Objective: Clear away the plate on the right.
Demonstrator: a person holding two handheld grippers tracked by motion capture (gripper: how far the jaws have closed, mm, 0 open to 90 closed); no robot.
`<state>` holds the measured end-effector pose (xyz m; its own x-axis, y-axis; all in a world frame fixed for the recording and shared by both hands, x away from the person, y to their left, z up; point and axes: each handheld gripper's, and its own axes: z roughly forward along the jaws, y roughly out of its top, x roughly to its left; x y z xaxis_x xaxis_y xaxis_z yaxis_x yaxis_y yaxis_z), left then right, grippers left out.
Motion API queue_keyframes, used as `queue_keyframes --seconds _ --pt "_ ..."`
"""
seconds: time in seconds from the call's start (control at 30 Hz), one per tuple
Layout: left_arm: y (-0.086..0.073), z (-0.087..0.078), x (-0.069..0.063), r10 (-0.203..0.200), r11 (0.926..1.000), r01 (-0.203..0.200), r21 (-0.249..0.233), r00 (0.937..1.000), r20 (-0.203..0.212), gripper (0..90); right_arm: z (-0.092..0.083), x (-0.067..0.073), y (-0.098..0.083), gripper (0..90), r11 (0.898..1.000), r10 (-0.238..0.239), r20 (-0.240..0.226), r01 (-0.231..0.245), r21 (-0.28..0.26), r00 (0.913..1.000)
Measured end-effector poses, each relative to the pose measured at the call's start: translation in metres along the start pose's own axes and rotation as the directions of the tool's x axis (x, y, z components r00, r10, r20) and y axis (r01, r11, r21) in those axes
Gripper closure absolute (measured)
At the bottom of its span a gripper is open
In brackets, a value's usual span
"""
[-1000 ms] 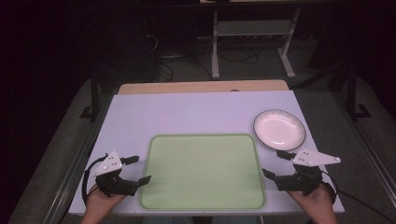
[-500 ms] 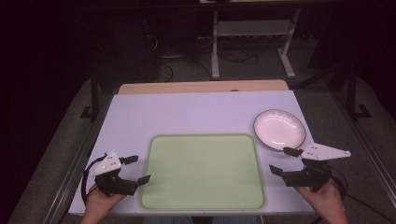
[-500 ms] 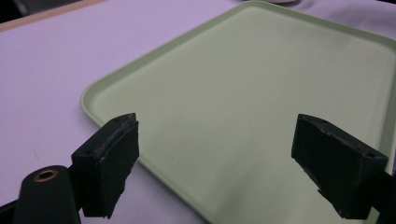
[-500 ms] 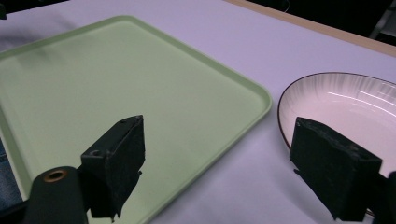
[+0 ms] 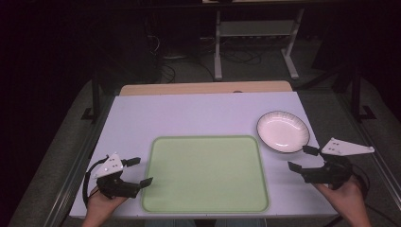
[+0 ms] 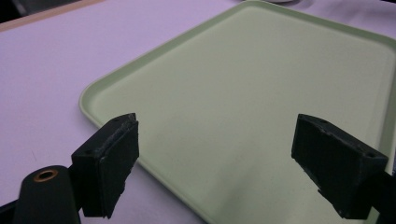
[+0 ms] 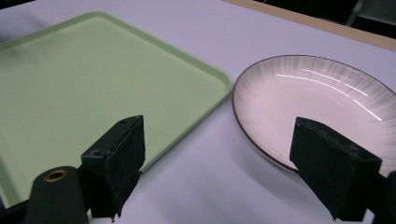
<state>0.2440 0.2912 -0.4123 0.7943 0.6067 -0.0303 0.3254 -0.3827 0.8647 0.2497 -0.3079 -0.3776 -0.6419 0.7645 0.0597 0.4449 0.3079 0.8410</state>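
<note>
A pale green tray (image 5: 205, 172) lies empty on the white table near its front edge. To the right of its far corner rests a white plate with a dark rim (image 5: 283, 131), also empty. My left gripper (image 5: 140, 171) is open at the tray's left edge; in the left gripper view the tray (image 6: 261, 88) spreads between its jaws. My right gripper (image 5: 302, 158) is open just in front of the plate, between plate and tray corner. In the right gripper view the plate (image 7: 322, 100) sits ahead right and the tray (image 7: 93, 79) ahead left.
A wooden strip (image 5: 203, 88) runs along the table's far edge. Beyond it stand a metal stand (image 5: 255, 42) and cables on a dark floor. Bare white tabletop (image 5: 189, 116) lies behind the tray.
My right gripper has moved right and a little away from the tray, toward the plate's near side. The left gripper has stayed put.
</note>
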Motion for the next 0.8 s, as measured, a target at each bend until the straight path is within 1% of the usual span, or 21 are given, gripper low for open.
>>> queue_keyframes --seconds 0.03,0.07,0.1,0.13,0.17,0.2,0.27,0.3,0.37,0.4,0.47,0.5,0.57,0.6,0.67,0.7,0.73,0.8 --pt "0.000 0.000 0.000 0.004 1.0000 -0.004 0.001 1.0000 0.001 14.8 -0.001 -0.002 0.000 17.4 1.000 0.006 0.005 -0.006 0.002 1.0000" --pt "0.000 0.000 0.000 0.005 1.0000 -0.005 0.001 1.0000 0.002 14.8 -0.003 -0.008 0.001 17.5 1.000 0.013 0.019 -0.013 0.003 0.9997" --pt "0.000 0.000 0.000 0.005 1.0000 -0.005 0.001 1.0000 0.002 14.8 -0.003 -0.008 0.001 17.5 1.000 0.013 0.019 -0.013 0.003 0.9997" --pt "0.000 0.001 0.000 0.007 1.0000 -0.007 0.003 1.0000 0.003 14.8 -0.006 -0.015 0.001 17.5 1.000 0.019 0.037 -0.019 0.006 0.9991" --pt "0.000 0.001 0.000 0.007 1.0000 -0.007 0.003 1.0000 0.003 14.8 -0.006 -0.015 0.001 17.5 1.000 0.019 0.037 -0.019 0.006 0.9991" --pt "0.000 0.001 0.000 0.007 1.0000 -0.007 0.003 1.0000 0.003 14.8 -0.008 -0.021 0.002 17.6 1.000 0.025 0.049 -0.026 0.006 0.9985" --pt "0.000 0.000 0.000 0.004 1.0000 -0.004 0.001 1.0000 0.003 14.8 -0.011 -0.027 0.002 17.7 0.999 0.040 0.061 -0.041 0.007 0.9973" --pt "0.001 0.001 0.000 0.004 1.0000 -0.004 0.001 1.0000 0.003 14.8 -0.011 -0.027 0.002 17.7 0.999 0.040 0.061 -0.041 0.007 0.9973" --pt "0.001 0.001 0.000 0.006 1.0000 -0.006 0.003 1.0000 0.003 14.8 -0.012 -0.035 0.002 18.4 0.998 0.055 0.070 -0.056 0.011 0.9960" --pt "0.001 0.001 -0.001 0.007 1.0000 -0.007 0.003 1.0000 0.004 14.8 -0.012 -0.043 0.001 18.8 0.997 0.072 0.087 -0.074 0.022 0.9936" --pt "0.002 0.002 -0.002 0.012 0.9999 -0.012 0.004 0.9999 0.003 14.8 -0.011 -0.051 0.000 19.3 0.995 0.091 0.097 -0.094 0.028 0.9912" --pt "0.002 0.002 -0.002 0.012 0.9999 -0.012 0.004 0.9999 0.003 14.8 -0.011 -0.051 0.000 19.3 0.995 0.091 0.097 -0.094 0.028 0.9912" --pt "0.002 0.002 -0.001 0.010 0.9999 -0.010 0.006 0.9999 0.005 14.8 -0.009 -0.061 0.000 20.0 0.993 0.112 0.110 -0.116 0.031 0.9876" --pt "0.001 0.003 -0.001 0.008 0.9999 -0.008 0.007 0.9999 0.006 14.8 -0.006 -0.070 0.002 20.4 0.991 0.129 0.125 -0.133 0.028 0.9838" --pt "0.001 0.004 0.000 0.008 0.9999 -0.008 0.010 0.9999 0.007 14.8 -0.005 -0.072 0.002 21.1 0.990 0.133 0.130 -0.137 0.025 0.9825" --pt "0.001 0.004 0.000 0.009 0.9999 -0.009 0.011 0.9999 0.007 14.8 0.000 -0.080 0.004 21.4 0.988 0.146 0.140 -0.150 0.023 0.9794" --pt "0.001 0.004 0.000 0.009 0.9999 -0.009 0.011 0.9999 0.008 14.8 0.000 -0.080 0.004 21.4 0.988 0.146 0.140 -0.150 0.023 0.9794" --pt "0.001 0.003 0.000 0.013 0.9999 -0.013 0.010 0.9999 0.007 14.8 0.007 -0.088 0.008 22.2 0.986 0.160 0.147 -0.165 0.026 0.9761"
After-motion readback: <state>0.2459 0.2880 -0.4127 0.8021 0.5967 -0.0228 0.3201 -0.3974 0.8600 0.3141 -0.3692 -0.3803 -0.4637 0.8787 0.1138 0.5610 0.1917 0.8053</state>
